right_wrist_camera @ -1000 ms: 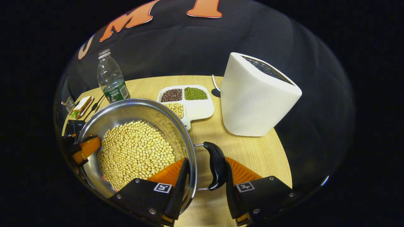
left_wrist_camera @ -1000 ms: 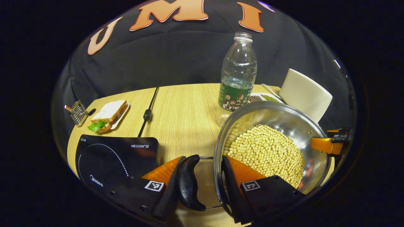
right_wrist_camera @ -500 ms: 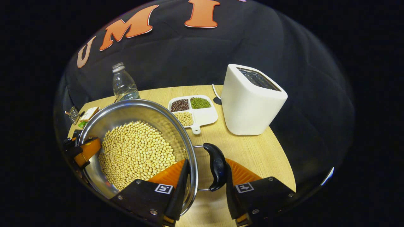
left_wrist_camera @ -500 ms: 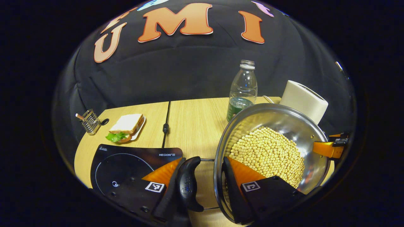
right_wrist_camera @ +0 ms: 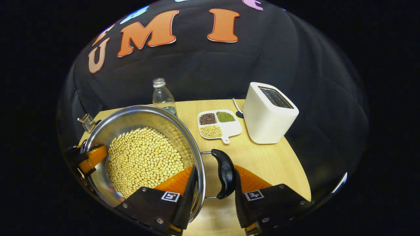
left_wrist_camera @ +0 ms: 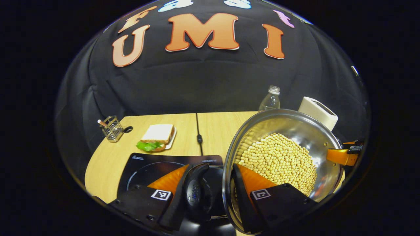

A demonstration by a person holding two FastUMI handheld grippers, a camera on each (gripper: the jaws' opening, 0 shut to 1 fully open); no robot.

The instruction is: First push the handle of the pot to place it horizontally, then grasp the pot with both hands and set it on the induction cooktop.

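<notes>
A steel pot (left_wrist_camera: 295,126) full of soybeans hangs in the air, held by both side handles. My left gripper (left_wrist_camera: 211,167) is shut on the pot's left black handle (left_wrist_camera: 196,191), one finger outside it and the other inside the rim. In the right gripper view, my right gripper (right_wrist_camera: 215,167) is shut the same way on the right handle (right_wrist_camera: 224,173) of the pot (right_wrist_camera: 137,116). The black induction cooktop (left_wrist_camera: 147,164) lies on the table directly under the left handle and the pot's left edge. Each view shows the other gripper's orange finger on the far rim.
A sandwich on a plate (left_wrist_camera: 157,136) and a wire holder (left_wrist_camera: 111,128) sit behind the cooktop, with a black cable (left_wrist_camera: 198,137) beside them. A water bottle (right_wrist_camera: 162,95), a divided dish of beans (right_wrist_camera: 218,124) and a white toaster (right_wrist_camera: 269,114) stand at the right.
Both grippers have lifted the pot and carried it left and back from the bottle and toaster. The cooktop has come under the left handle. The grips are unchanged.
</notes>
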